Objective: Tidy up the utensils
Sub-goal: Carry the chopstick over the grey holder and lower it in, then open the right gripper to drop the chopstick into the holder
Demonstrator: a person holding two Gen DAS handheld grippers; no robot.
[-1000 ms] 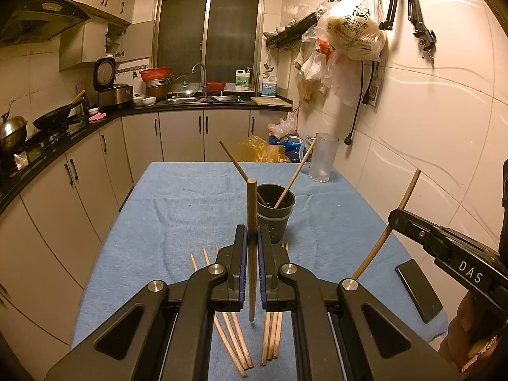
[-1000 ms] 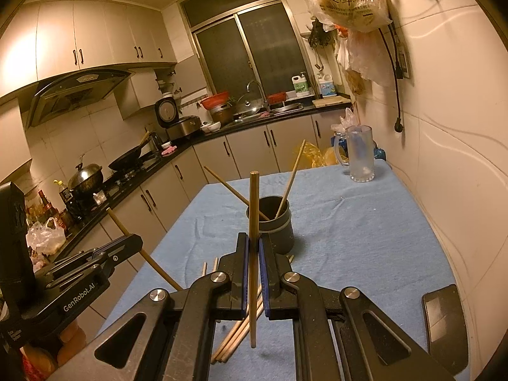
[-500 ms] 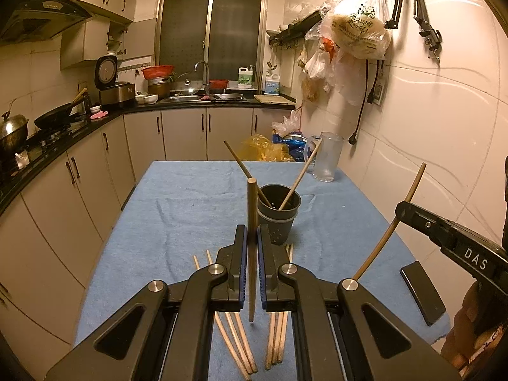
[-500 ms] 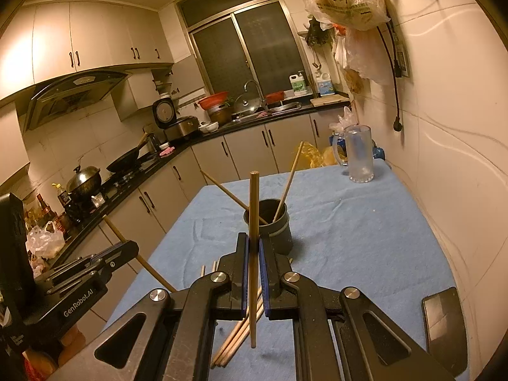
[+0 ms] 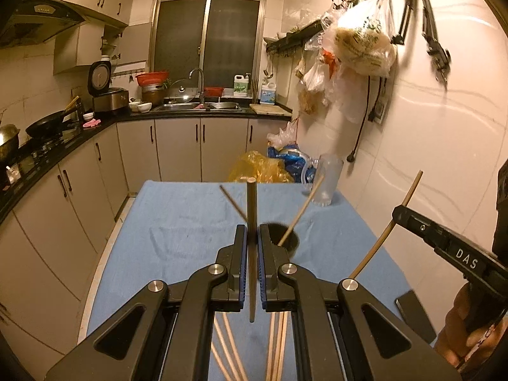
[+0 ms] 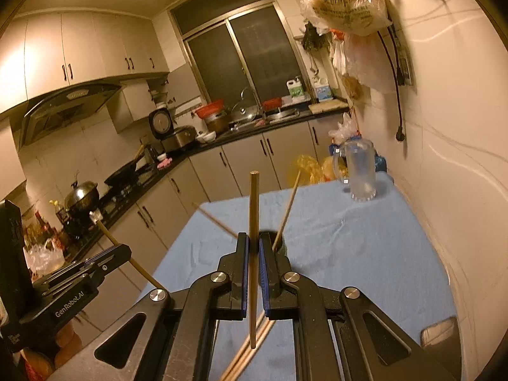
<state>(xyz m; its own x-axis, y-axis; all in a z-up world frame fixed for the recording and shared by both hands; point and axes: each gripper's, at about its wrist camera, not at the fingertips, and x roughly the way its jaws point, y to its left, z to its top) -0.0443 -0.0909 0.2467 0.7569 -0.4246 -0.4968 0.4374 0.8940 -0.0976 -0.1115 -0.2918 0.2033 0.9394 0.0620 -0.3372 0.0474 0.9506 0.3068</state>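
A dark utensil cup [image 5: 287,240] stands mid-table on the blue cloth with two chopsticks [image 5: 301,209] leaning in it; it also shows in the right wrist view [image 6: 279,244]. My left gripper [image 5: 252,238] is shut on an upright wooden chopstick [image 5: 251,209], above and just in front of the cup. My right gripper [image 6: 252,244] is shut on another upright chopstick [image 6: 254,209], also near the cup. Several loose chopsticks [image 5: 276,343] lie on the cloth below the grippers, partly hidden. Each gripper shows in the other's view, the right [image 5: 397,214] and the left [image 6: 122,249].
A clear plastic jug [image 5: 327,181] stands at the table's far right corner. A dark phone [image 5: 416,314] lies at the near right edge. The blue-clothed table [image 5: 177,222] abuts the right wall; cabinets run along the left and back. Bags hang on the wall.
Both grippers have risen and moved forward with their chopsticks, so the cup sits lower and partly hidden behind the jaws. Both stay shut.
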